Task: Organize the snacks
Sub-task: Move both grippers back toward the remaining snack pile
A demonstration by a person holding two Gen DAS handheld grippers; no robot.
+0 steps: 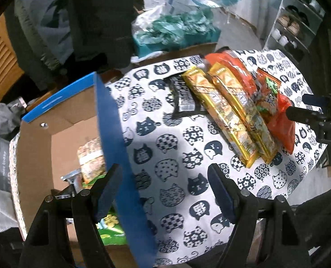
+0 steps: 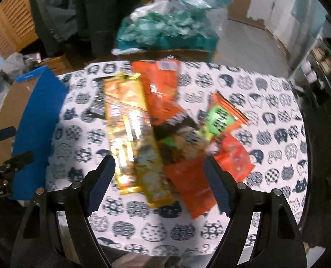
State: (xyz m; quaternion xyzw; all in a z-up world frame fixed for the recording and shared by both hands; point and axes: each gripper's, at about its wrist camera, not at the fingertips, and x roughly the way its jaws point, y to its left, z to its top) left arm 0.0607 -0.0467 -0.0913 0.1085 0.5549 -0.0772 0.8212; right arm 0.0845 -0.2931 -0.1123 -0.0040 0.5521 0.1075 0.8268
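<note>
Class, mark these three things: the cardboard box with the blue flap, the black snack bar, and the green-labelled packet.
Cardboard box (image 1: pixel 60 131): left wrist view, inner brown wall.
Black snack bar (image 1: pixel 182 93): left wrist view, middle of wrapper.
Green-labelled packet (image 2: pixel 219 120): right wrist view, on the green label.

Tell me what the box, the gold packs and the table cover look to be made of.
Box: brown cardboard, matte, with blue-coated flaps.
Gold packs: probably metallised plastic film, since they glare brightly.
Table cover: likely cloth or vinyl with a cat print; it drapes over the edge, but the finish is unclear.
</note>
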